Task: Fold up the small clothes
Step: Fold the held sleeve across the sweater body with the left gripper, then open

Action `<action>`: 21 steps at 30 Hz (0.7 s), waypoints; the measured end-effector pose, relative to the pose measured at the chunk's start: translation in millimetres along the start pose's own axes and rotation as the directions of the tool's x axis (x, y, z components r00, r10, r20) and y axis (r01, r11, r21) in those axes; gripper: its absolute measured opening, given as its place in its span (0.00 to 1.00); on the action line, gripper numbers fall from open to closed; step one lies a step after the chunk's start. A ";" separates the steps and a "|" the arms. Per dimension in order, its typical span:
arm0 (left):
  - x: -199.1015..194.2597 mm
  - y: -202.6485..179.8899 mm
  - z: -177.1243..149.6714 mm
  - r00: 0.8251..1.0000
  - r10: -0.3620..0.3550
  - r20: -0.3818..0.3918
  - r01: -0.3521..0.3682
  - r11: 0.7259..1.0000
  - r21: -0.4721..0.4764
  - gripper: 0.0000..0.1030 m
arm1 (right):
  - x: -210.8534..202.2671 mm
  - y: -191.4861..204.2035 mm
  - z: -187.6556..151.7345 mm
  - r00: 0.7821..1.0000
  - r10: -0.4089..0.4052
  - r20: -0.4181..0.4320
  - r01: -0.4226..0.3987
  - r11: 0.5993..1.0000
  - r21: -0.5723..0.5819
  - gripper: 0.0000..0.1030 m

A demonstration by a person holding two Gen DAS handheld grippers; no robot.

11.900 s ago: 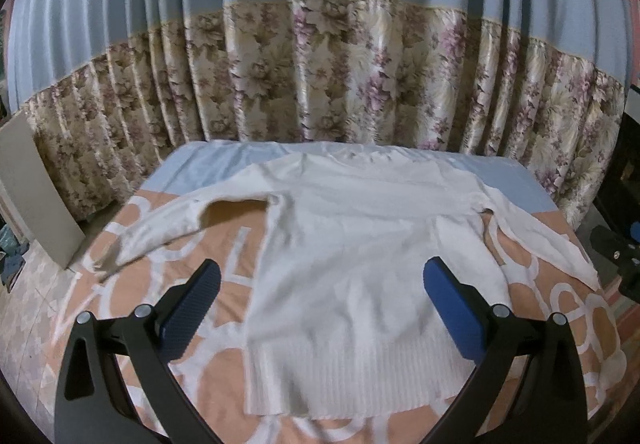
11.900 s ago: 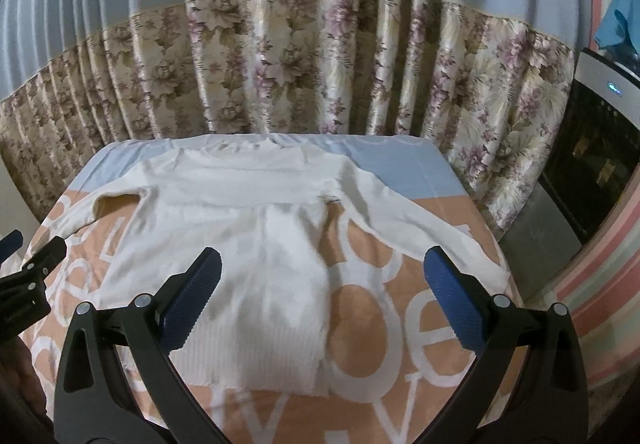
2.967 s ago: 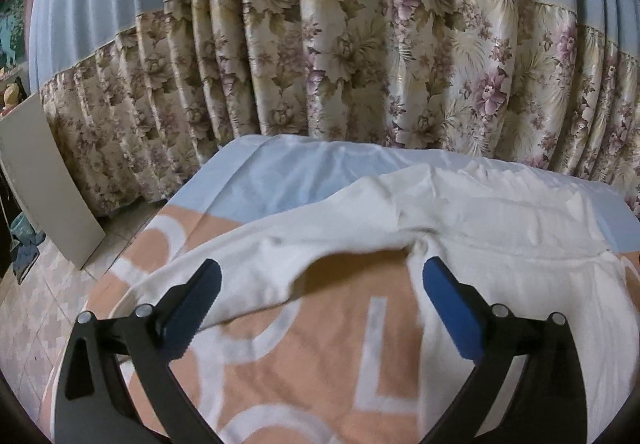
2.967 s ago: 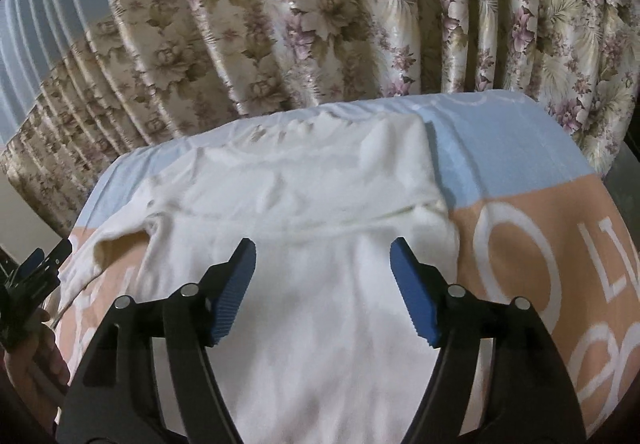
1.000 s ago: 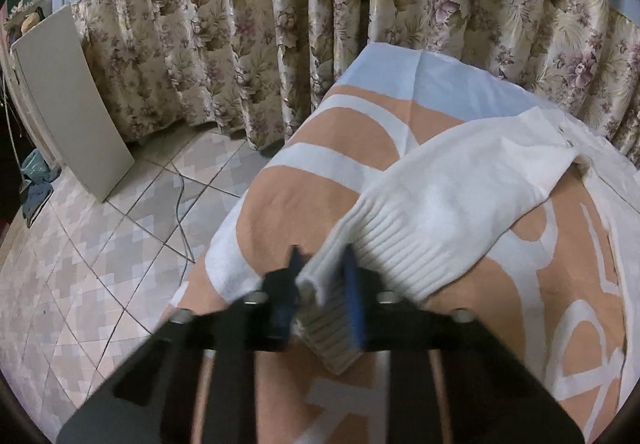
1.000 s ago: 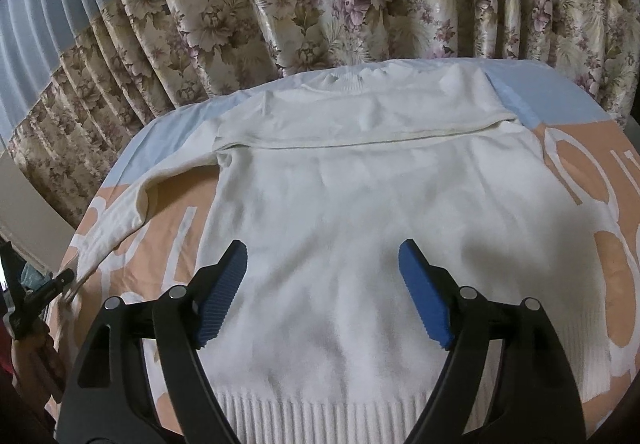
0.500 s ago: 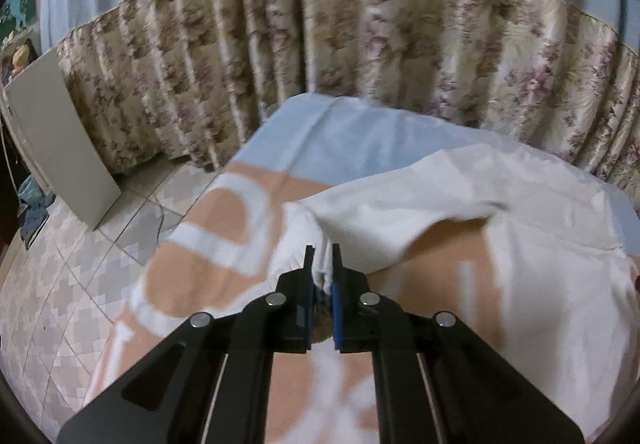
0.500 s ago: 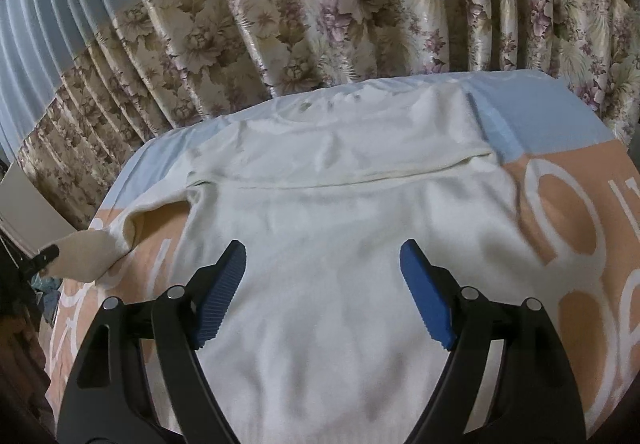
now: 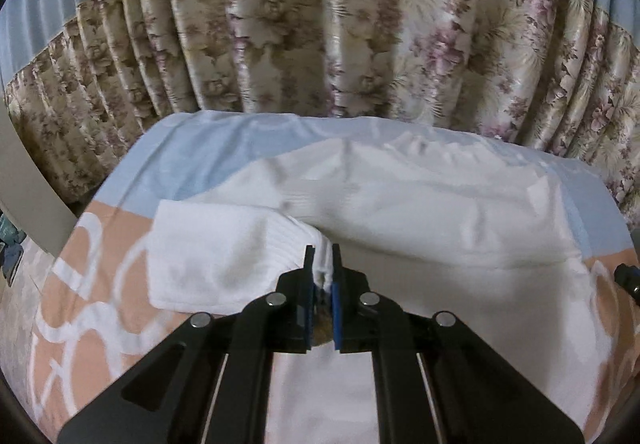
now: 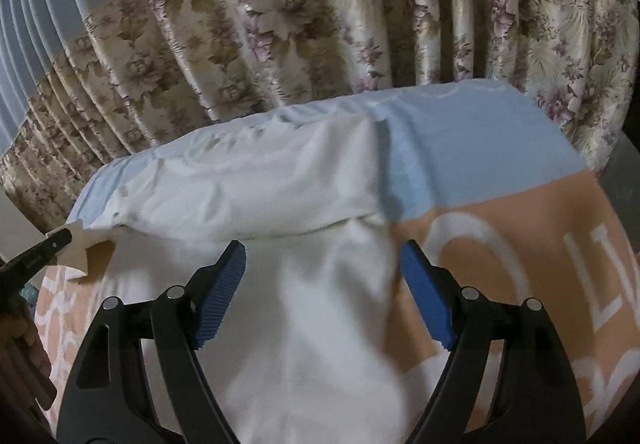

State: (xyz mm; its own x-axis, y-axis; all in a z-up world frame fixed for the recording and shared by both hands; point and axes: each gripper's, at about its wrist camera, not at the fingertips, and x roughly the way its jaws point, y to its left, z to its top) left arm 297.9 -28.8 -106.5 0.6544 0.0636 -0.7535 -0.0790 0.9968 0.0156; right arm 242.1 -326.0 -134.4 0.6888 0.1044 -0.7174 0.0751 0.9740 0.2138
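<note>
A cream knit sweater (image 9: 420,212) lies flat on the bed, collar toward the curtain. My left gripper (image 9: 322,276) is shut on the ribbed cuff of its left sleeve (image 9: 224,256) and holds it lifted over the sweater's left side, the sleeve doubled back. The sweater (image 10: 280,188) also fills the right wrist view, its right sleeve folded across the chest. My right gripper (image 10: 322,284) is open and empty above the sweater's body. The left gripper (image 10: 60,240) with the cuff shows at the left edge there.
The bed carries a peach, white and light-blue blanket (image 10: 500,228). A floral curtain (image 9: 320,44) hangs close behind the bed. A pale board (image 9: 24,188) leans at the left by the floor. The bed's right edge drops off near the curtain (image 10: 600,164).
My left gripper has carried the sleeve cuff up and rightward from the bed's left edge toward the sweater's body. My right gripper has moved closer to the sweater's upper part, still open.
</note>
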 end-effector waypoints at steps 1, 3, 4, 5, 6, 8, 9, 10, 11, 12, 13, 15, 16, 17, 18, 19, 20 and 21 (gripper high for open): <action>0.2 -8.8 2.4 1.000 -0.001 -0.002 0.001 1.000 -0.005 0.06 | 1.3 -6.5 3.2 1.000 -0.004 0.004 0.004 1.000 -0.010 0.78; -1.1 -30.2 7.7 1.000 -0.003 -0.002 0.003 1.000 -0.005 0.06 | 4.8 -15.1 9.6 1.000 -0.006 0.011 0.007 1.000 -0.026 0.78; -1.1 -42.7 12.3 1.000 -0.002 -0.005 0.002 1.000 -0.007 0.06 | 6.3 -17.5 11.3 1.000 -0.004 0.010 0.004 1.000 -0.029 0.78; -1.9 -51.6 14.2 1.000 -0.004 -0.005 0.004 1.000 -0.011 0.06 | 9.4 -21.1 14.2 1.000 -0.001 0.010 0.001 1.000 -0.031 0.78; -2.1 -60.0 16.8 1.000 -0.007 -0.007 0.007 1.000 -0.016 0.06 | 12.3 -23.3 16.9 1.000 0.001 0.010 0.000 0.999 -0.033 0.78; -0.8 -81.7 24.4 1.000 -0.021 -0.009 0.021 1.000 -0.021 0.06 | 17.8 -27.5 22.2 1.000 0.004 0.015 -0.003 0.999 -0.035 0.78; -0.6 -88.6 26.5 1.000 -0.022 -0.007 0.021 1.000 -0.019 0.06 | 19.7 -28.8 24.5 1.000 0.005 0.018 -0.004 0.999 -0.034 0.78; 1.1 -96.7 29.5 1.000 -0.022 -0.004 0.022 1.000 -0.014 0.06 | 21.4 -30.1 27.1 1.000 0.009 0.021 -0.009 0.999 -0.032 0.78; 4.2 -106.4 33.8 1.000 -0.020 -0.003 0.020 1.000 -0.006 0.06 | 24.3 -31.0 30.6 1.000 0.014 0.020 -0.013 0.999 -0.030 0.78; 6.9 -112.8 36.6 1.000 -0.017 -0.001 0.017 1.000 0.000 0.06 | 25.3 -31.6 32.7 1.000 0.014 0.021 -0.013 1.000 -0.029 0.78; 10.2 -119.3 39.9 1.000 -0.012 0.001 0.012 1.000 0.008 0.06 | 26.0 -32.3 35.4 1.000 0.017 0.022 -0.016 1.000 -0.027 0.78; 21.0 -133.5 47.0 1.000 -0.018 -0.003 0.018 0.999 0.026 0.06 | 26.8 -34.1 39.2 1.000 0.021 0.021 -0.021 0.999 -0.025 0.78; 24.6 -139.2 48.1 1.000 -0.021 -0.004 0.021 0.999 0.032 0.06 | 26.7 -36.2 40.8 1.000 0.019 0.023 -0.019 0.999 -0.026 0.78; 31.8 -148.2 49.6 1.000 -0.027 -0.010 0.027 0.999 0.043 0.06 | 26.7 -38.6 42.4 1.000 0.015 0.025 -0.014 1.000 -0.026 0.78; 35.5 -153.8 49.6 0.999 -0.033 -0.015 0.034 0.998 0.048 0.06 | 27.4 -41.8 44.2 1.000 0.008 0.024 -0.007 1.000 -0.023 0.78; 39.1 -160.1 48.8 0.999 -0.043 -0.019 0.044 0.998 0.054 0.06 | 28.0 -45.1 45.2 1.000 0.001 0.023 -0.001 1.000 -0.019 0.78; 43.8 -169.2 47.4 0.998 -0.051 -0.020 0.053 0.996 0.068 0.06 | 28.7 -50.8 46.7 1.000 -0.006 0.022 0.007 1.000 -0.010 0.78; 48.4 -176.8 45.9 0.998 -0.060 -0.026 0.062 0.995 0.079 0.06 | 29.4 -56.0 48.1 1.000 -0.016 0.020 0.016 1.000 -0.004 0.78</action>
State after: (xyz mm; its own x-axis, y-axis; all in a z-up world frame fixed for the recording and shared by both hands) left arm 378.1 -199.7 -115.6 0.6384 0.0025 -0.7697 0.0216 0.9995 0.0211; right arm 292.8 -387.2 -135.6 0.7021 0.0852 -0.7069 0.0826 0.9764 0.1997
